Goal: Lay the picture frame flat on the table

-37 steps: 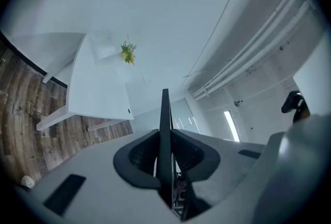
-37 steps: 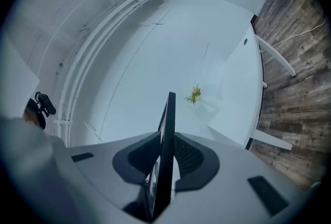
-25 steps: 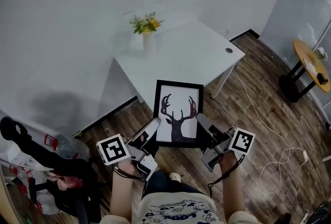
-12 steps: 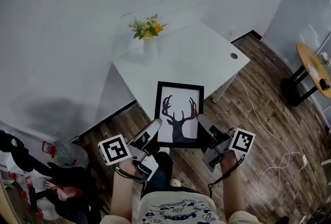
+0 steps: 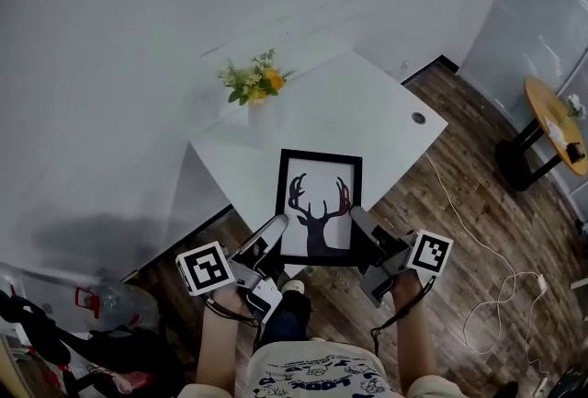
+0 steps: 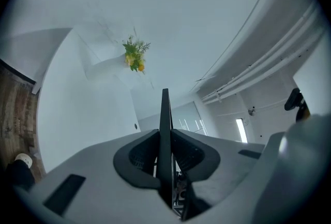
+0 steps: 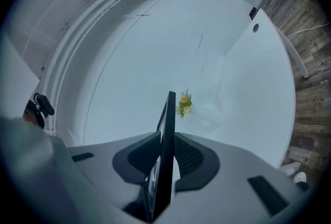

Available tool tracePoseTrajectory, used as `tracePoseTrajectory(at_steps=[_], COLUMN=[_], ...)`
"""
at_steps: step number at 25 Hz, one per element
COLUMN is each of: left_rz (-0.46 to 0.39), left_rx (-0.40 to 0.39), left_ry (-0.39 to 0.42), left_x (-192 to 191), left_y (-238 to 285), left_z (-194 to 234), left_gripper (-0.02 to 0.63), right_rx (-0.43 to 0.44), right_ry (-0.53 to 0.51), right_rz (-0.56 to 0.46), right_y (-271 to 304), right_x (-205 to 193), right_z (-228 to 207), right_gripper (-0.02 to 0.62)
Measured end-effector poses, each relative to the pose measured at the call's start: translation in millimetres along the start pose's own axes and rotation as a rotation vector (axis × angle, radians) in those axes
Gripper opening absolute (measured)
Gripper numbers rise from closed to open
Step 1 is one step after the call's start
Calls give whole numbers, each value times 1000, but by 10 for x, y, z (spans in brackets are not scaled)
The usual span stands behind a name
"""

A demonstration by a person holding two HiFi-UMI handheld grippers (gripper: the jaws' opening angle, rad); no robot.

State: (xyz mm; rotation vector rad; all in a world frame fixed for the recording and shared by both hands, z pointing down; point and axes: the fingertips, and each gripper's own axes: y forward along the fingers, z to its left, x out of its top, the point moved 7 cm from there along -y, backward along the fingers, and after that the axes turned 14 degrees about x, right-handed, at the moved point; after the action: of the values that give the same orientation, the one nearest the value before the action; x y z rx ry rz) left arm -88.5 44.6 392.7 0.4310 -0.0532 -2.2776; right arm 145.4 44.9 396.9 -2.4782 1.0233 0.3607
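At the near edge of the tabletop (image 5: pixel 367 111), the picture frame (image 5: pixel 319 208) is held in the air by both grippers, with its printed face turned up toward the head camera. The frame has a black border and shows a dark deer silhouette with antlers on a white ground. In the head view its far end overlaps the near edge of the tabletop, and its near end lies over the wooden floor (image 5: pixel 441 203). Contact between frame and tabletop cannot be determined.

The left gripper (image 5: pixel 273 229) is clamped on the left side rail of the frame, near its near corner. The left gripper view shows the frame (image 6: pixel 165 114) edge-on, with both pads of the left gripper (image 6: pixel 165 150) pressed against it.

The right gripper (image 5: pixel 359 220) is clamped on the right side rail, near the opposite near corner. The right gripper view shows the frame (image 7: pixel 169 119) edge-on, with both pads of the right gripper (image 7: pixel 166 158) closed on it.

A white vase (image 5: pixel 260 111) holding yellow and green flowers (image 5: pixel 253 84) stands at the far left corner of the tabletop, well apart from the frame. A round cable hole (image 5: pixel 419 119) is set near the right corner. A round wooden side table (image 5: pixel 551 125) stands to the right, and a white cable (image 5: pixel 496 295) lies on the floor.
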Motion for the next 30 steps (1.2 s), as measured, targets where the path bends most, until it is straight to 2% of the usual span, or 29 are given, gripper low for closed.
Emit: tracePoseTrajectory(at_steps=[3, 10, 15, 19, 26, 30], left_rz=[7, 30, 38, 64, 96, 88], left_rx=[-2, 24, 39, 74, 160, 148], left_ry=[-7, -42, -56, -70, -33, -111], left_x=[85, 715, 914, 982, 1004, 960], left_y=[72, 523, 666, 740, 905, 1023], left_z=[24, 260, 406, 548, 779, 800], left_gripper=[83, 83, 84, 84, 84, 84], right_rx=[-8, -48, -67, -92, -134, -148], right_ry=[3, 15, 21, 29, 70, 79], right_rz=[-4, 3, 16, 30, 46, 83], right_y=[72, 657, 864, 938, 910, 929], right_x=[46, 401, 465, 473, 524, 595], right_z=[-53, -487, -701, -848, -1103, -1239], right_gripper=[87, 87, 87, 87, 87, 87])
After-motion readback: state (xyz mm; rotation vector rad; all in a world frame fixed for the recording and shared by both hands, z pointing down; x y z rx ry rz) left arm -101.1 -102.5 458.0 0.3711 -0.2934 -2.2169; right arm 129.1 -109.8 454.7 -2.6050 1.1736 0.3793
